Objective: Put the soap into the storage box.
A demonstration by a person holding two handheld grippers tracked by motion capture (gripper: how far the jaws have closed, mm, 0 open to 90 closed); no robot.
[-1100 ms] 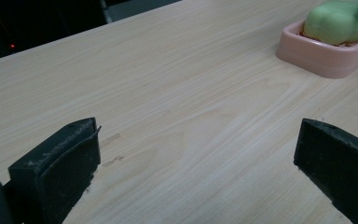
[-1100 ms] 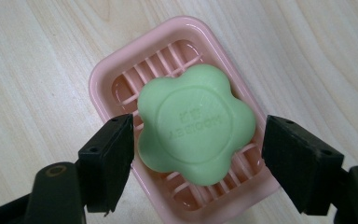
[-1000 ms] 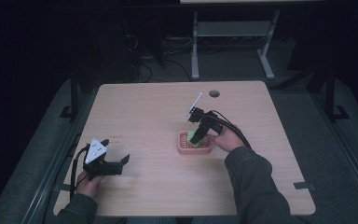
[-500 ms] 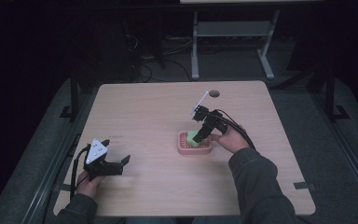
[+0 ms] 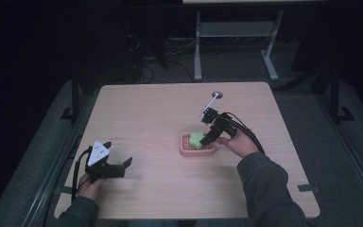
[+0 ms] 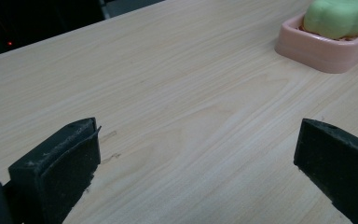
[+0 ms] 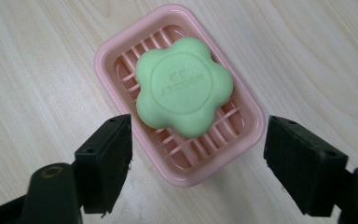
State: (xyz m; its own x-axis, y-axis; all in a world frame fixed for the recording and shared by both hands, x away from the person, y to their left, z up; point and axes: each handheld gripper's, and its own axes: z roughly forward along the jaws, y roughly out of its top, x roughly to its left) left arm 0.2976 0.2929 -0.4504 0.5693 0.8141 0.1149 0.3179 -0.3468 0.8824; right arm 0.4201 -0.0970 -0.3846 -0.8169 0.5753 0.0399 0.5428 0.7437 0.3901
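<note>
Soap [image 7: 183,88] below wide-open right hand-held gripper [image 7: 198,149]

**What you can't make out**

In your left gripper view the pink soap dish [image 6: 328,49] and green soap [image 6: 340,17] are cut off by the top-right edge. In the high view your right tongs [image 5: 209,140] cover the dish's right end. The raised lettering on the soap [image 7: 182,80] is too blurred to read.
</note>
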